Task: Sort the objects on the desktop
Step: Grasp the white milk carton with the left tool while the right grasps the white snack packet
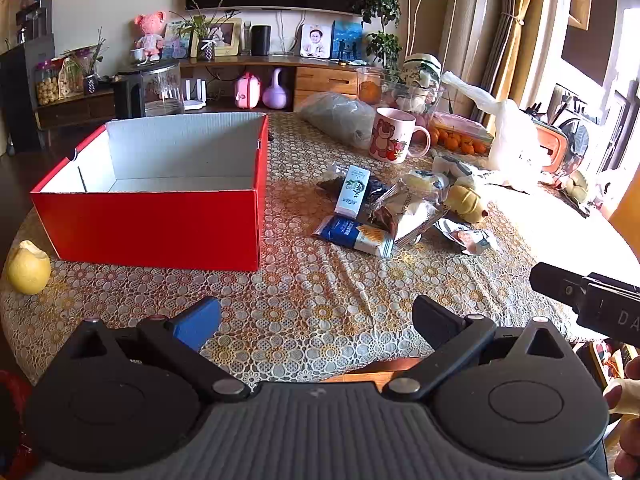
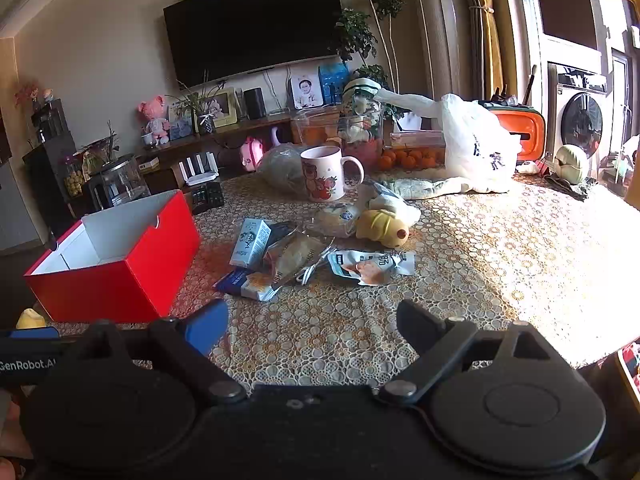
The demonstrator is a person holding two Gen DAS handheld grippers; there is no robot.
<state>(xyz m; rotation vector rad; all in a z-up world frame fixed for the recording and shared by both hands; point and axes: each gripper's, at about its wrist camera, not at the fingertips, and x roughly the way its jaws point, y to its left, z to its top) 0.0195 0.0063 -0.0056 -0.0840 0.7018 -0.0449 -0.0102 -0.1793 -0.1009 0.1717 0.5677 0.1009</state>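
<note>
Both the left gripper (image 1: 316, 316) and the right gripper (image 2: 312, 320) hover with jaws spread wide and nothing between them, over a round table (image 1: 320, 304) with a lace floral cloth. Beyond lie one red box (image 1: 160, 224), open and empty, at the left, and a cluster of snack packets (image 2: 280, 264) mid-table, about five. Farther off stand one bear mug (image 2: 322, 176), then a television (image 2: 252, 20).
</note>
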